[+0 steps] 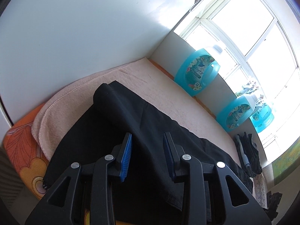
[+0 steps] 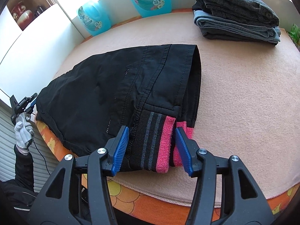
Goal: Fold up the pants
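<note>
Pink blanket [image 2: 243, 97] (over orange floral cover [image 2: 150, 204]) under black pants [image 2: 116, 93], folded stack [image 2: 238, 18]

Daylight from the blown-out window [image 1: 241, 37] floods both sharp views, with heavy fisheye bending at edges.

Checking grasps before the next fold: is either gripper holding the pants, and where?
Neither. The right gripper straddles the striped cuff, open; the left gripper hovers open over the black pants.

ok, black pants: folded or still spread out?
Folded at least once. The black pants lie doubled on the pink blanket, two striped cuffs stacked by the open right gripper. Further folds: cannot tell.
</note>
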`<action>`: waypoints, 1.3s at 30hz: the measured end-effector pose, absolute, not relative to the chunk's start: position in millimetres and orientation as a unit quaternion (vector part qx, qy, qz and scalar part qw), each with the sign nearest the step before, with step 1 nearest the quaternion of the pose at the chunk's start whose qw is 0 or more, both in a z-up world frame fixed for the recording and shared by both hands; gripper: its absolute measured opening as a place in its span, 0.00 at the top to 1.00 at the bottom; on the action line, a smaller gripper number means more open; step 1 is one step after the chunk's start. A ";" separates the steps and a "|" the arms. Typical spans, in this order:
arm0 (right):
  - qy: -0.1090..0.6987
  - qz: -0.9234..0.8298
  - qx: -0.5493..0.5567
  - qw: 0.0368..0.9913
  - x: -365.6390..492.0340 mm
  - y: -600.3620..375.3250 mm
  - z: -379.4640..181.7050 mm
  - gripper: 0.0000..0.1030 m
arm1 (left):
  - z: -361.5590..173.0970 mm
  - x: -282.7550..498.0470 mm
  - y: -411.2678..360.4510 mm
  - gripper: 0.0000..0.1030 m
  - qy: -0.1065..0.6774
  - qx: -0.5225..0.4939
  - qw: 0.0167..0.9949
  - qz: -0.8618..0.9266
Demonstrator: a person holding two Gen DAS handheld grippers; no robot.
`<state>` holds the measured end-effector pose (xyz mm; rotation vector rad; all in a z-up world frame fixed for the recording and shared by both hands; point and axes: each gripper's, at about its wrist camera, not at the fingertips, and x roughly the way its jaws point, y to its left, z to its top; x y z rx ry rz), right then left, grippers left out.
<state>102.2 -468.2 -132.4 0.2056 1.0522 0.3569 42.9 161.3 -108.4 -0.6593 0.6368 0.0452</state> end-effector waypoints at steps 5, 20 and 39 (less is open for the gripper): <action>0.484 0.147 0.051 0.861 101.2 -453.7 -128.7 0.65 | -113.1 45.0 159.8 0.81 0.314 -0.307 0.898 0.030; 0.419 0.066 -0.105 0.899 106.6 -417.7 -67.4 0.60 | -98.1 18.1 182.9 0.91 0.305 -0.293 0.905 0.042; 0.364 0.367 -0.208 0.831 114.1 -168.1 -73.5 0.60 | -101.5 7.5 195.3 0.75 0.355 -0.251 0.899 0.047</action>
